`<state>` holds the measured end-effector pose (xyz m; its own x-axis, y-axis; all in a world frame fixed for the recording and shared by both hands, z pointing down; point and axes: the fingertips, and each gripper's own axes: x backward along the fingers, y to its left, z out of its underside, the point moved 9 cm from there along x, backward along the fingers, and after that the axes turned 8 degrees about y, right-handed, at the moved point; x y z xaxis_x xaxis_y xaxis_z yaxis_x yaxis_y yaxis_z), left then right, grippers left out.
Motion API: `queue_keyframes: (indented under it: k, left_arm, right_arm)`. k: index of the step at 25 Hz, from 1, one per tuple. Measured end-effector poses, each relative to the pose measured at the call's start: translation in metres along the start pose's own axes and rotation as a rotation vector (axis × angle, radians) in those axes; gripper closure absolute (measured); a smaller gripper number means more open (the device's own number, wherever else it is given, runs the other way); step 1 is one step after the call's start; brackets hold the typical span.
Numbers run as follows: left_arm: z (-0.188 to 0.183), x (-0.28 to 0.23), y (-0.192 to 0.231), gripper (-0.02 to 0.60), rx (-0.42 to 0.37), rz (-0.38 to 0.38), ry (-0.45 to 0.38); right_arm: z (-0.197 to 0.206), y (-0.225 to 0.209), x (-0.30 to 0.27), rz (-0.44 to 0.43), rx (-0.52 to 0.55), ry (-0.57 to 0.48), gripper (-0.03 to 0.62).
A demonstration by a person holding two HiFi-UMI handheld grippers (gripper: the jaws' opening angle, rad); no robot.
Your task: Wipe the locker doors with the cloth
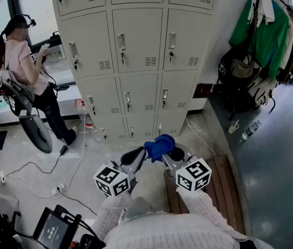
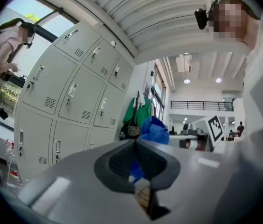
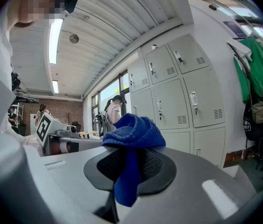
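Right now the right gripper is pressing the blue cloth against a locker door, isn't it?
Not quite. The right gripper does grip the blue cloth, but it is not against a door. The head view shows the cloth held in the air, apart from the lockers.

Bright, even daylight comes through the window [image 1: 35, 9]; shadows are soft. The 2 gripper views bend strongly at their edges, and a ceiling strip light [image 3: 55, 34] glares.
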<state>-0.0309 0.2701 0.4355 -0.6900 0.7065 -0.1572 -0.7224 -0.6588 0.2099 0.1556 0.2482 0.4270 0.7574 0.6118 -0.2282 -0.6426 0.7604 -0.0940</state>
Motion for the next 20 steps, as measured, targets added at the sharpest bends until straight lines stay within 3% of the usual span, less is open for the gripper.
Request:
queue_keyframes:
  k: [8,13,20]
  left_arm:
    - [-0.001,-0.043,0.038,0.575,0.009,0.047,0.022]
    - [-0.016,-0.077,0.091,0.575,-0.021,0.086,0.04]
    - [-0.065,-0.121,0.18,0.575,-0.058,0.113,0.029]
  right_arm:
    - [0.009,-0.044,-0.038,0.031,-0.033,0.023,0.542]
    - [-0.006,-0.075,-0.093,0.038,-0.026,0.001,0.542]
    - [-0.054,-0.12,-0.173,0.064,-0.017,-0.043,0.542]
